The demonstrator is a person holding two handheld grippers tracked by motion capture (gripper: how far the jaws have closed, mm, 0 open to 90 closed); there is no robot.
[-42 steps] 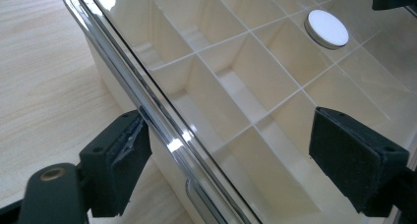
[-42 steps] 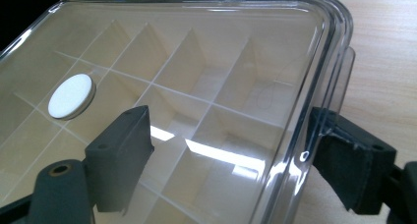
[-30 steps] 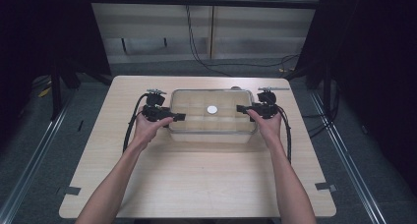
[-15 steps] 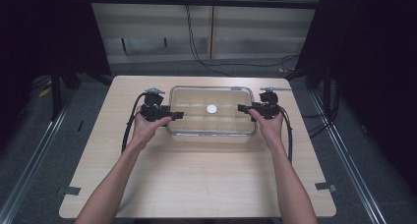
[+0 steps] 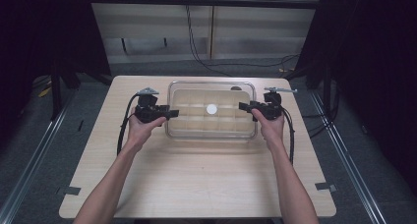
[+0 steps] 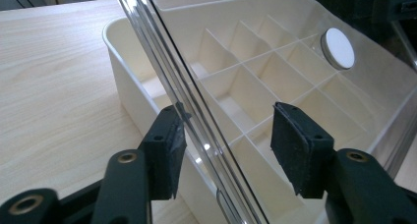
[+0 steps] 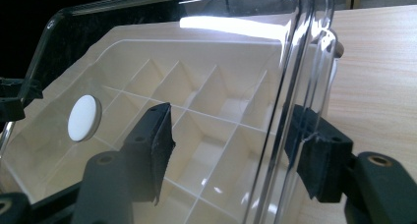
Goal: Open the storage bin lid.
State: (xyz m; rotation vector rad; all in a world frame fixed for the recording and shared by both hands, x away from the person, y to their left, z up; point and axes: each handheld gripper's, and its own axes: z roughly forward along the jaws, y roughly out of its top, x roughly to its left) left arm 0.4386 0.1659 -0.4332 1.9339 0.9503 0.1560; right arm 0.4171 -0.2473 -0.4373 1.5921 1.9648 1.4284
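Clear rectangular plastic lid sat over cream compartmented tray mid-worktop. Left claw and right claw, both gaping, straddled opposite lid edges; judged next: close, lift evenly.

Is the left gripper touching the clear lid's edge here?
Cannot tell. In the left gripper view the open jaws straddle the clear lid; one pad sits right at its edge, but no contact shows plainly.

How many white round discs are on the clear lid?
1. The white disc sits at the middle of the clear lid, above the divided tray, between the left tongs and the right tongs.
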